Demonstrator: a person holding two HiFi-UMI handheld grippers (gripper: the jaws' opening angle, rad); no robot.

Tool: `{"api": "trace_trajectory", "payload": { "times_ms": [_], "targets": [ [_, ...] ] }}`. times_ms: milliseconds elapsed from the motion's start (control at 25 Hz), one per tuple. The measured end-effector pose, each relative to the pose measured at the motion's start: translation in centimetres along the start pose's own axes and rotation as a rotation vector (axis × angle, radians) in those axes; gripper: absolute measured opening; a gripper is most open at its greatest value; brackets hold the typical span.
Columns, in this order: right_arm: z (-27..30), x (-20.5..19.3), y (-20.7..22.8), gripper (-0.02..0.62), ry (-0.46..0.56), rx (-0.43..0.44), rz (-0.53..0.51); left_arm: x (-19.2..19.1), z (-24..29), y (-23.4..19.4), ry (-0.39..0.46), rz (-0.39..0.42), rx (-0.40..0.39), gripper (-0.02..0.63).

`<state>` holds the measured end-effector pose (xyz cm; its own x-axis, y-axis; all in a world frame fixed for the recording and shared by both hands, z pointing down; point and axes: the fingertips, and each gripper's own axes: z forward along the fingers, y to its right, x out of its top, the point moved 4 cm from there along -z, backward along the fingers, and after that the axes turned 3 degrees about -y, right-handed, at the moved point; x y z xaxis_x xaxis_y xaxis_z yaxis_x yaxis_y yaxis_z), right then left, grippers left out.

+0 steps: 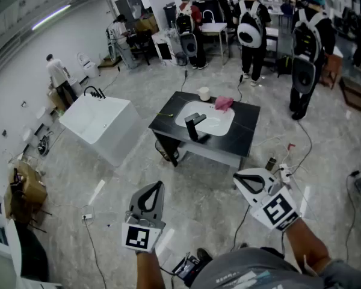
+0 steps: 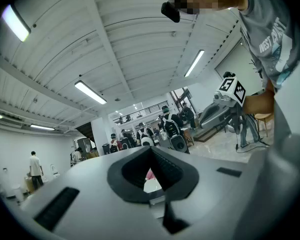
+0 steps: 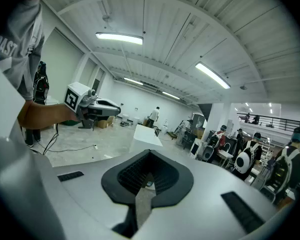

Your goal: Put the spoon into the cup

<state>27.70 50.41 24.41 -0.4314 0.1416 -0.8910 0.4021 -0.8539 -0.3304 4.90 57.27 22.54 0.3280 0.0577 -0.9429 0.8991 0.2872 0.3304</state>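
Observation:
A white cup (image 1: pixel 204 93) stands at the far edge of a black table (image 1: pixel 246 131), beside a pink cloth (image 1: pixel 224 103). A thin, light object (image 1: pixel 164 114) lies at the table's left edge; it is too small to tell whether it is the spoon. My left gripper (image 1: pixel 158 186) and right gripper (image 1: pixel 239 179) hover low in the head view, well short of the table. Both are shut and empty. In the left gripper view the jaws of the left gripper (image 2: pixel 151 149) meet, with a bit of pink cloth (image 2: pixel 149 174) seen through them. The right gripper (image 3: pixel 150 152) also shows its jaws together.
A white basin (image 1: pixel 219 122) with a black faucet (image 1: pixel 195 125) is set in the table. A white tub (image 1: pixel 99 122) stands to the left. Cables (image 1: pixel 301 143) run over the floor. Several people (image 1: pixel 251 26) with backpacks stand beyond the table.

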Motion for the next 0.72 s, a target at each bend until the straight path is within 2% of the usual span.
{"api": "trace_trajectory", "payload": {
  "times_ms": [720],
  "targets": [
    [3.4, 1.2, -0.7, 0.031, 0.021, -0.026, 0.026, -2.3, -0.3, -3.2, -0.015, -0.017, -0.018, 0.002]
  ]
}}
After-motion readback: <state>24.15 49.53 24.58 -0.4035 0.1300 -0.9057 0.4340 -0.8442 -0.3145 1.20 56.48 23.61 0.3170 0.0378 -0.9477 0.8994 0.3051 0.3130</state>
